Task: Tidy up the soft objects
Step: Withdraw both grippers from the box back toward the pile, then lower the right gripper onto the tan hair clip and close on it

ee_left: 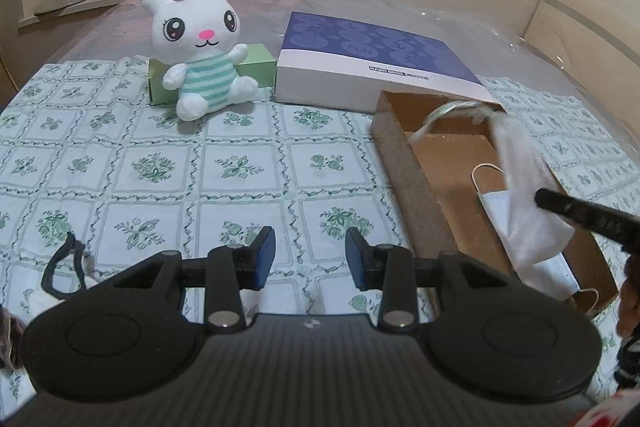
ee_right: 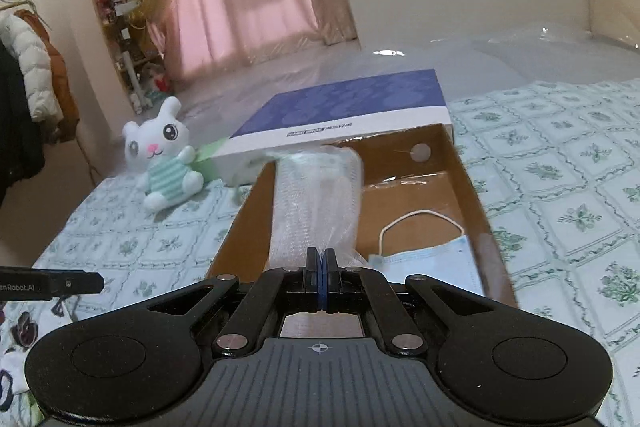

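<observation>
- Left wrist view: the left gripper (ee_left: 310,253) hovers over the floral cloth (ee_left: 160,167) with its blue pads well apart and nothing between them; a black strap (ee_left: 64,267) lies just beside its left side, possibly another soft item, though I cannot tell what; the cardboard box (ee_left: 412,183) sits to the right and holds a blue face mask (ee_left: 556,271) with its ear loop; the white cloth (ee_left: 520,183) hangs blurred over the box, pinched by the right gripper's dark finger (ee_left: 580,215); behind stand a plush bunny (ee_left: 200,47), leaning on a green box (ee_left: 260,65), and a purple box (ee_left: 372,63).
- Right wrist view: the right gripper (ee_right: 320,263) is pressed together on the near end of the white cloth (ee_right: 316,195), which stretches away across the box's left half; the face mask (ee_right: 432,259) lies at the right half, the box wall (ee_right: 232,227) just left of the cloth.
- Risk, as I judge it: the cloth's far end reaches toward the back wall, so a release now may leave it draped over the rim; the limp fabric may also snag the mask loop (ee_right: 420,219) and drag it.
</observation>
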`<action>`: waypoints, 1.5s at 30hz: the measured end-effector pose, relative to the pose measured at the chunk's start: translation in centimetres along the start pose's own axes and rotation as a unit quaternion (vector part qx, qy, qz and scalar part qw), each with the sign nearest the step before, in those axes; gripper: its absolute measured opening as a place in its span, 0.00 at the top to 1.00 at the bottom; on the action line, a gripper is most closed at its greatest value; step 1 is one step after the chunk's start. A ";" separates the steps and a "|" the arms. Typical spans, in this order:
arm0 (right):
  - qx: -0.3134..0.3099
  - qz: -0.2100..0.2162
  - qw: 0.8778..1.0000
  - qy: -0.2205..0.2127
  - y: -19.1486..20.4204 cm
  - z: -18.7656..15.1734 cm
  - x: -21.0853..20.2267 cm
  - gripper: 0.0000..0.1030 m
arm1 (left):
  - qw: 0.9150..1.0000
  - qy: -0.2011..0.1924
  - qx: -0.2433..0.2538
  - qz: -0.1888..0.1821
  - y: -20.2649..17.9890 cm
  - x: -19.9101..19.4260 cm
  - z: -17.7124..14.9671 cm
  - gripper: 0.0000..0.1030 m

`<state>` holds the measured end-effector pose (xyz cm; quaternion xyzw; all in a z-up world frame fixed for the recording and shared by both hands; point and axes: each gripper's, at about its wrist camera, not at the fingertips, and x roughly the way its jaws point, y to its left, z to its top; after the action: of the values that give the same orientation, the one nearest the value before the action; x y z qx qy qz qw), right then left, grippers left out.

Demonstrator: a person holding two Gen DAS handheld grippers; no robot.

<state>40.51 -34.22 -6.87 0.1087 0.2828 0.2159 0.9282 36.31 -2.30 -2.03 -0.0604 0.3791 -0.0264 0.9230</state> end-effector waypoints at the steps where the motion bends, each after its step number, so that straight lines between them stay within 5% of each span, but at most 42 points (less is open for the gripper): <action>1: -0.004 -0.008 1.000 0.004 0.0 0.1 -0.1 1.00 | 1.000 0.000 0.000 0.000 0.1 -0.2 -0.1 0.67; 4: -0.001 -0.022 1.000 0.019 -0.3 0.0 -0.2 0.97 | 1.000 0.002 -0.003 0.003 0.3 -0.6 -0.5 0.67; 6: 0.004 -0.029 0.999 0.027 -0.4 -0.2 -0.5 0.83 | 1.000 0.003 -0.005 0.004 0.6 -1.0 -0.8 0.64; 8: 0.009 -0.033 0.999 0.023 -0.4 -0.7 -1.4 0.48 | 1.000 0.003 -0.008 0.006 0.9 -1.7 -1.2 0.60; 9: 0.012 -0.033 0.999 0.016 -0.3 -0.9 -2.0 0.45 | 1.000 0.003 -0.008 0.006 1.1 -2.1 -1.4 0.59; 28: 0.022 0.010 1.000 0.014 6.7 -6.6 -12.1 0.45 | 0.999 -0.016 -0.016 0.040 6.0 -13.6 -6.8 0.48; 45: -0.003 0.041 0.997 0.059 13.1 -12.0 -14.0 0.45 | 0.992 -0.021 -0.066 0.106 13.3 -23.0 -14.4 0.48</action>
<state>18.79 -28.17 -5.73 0.1044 0.3320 0.2607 0.9005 9.91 11.77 2.09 -0.0814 0.3650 0.0978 0.9223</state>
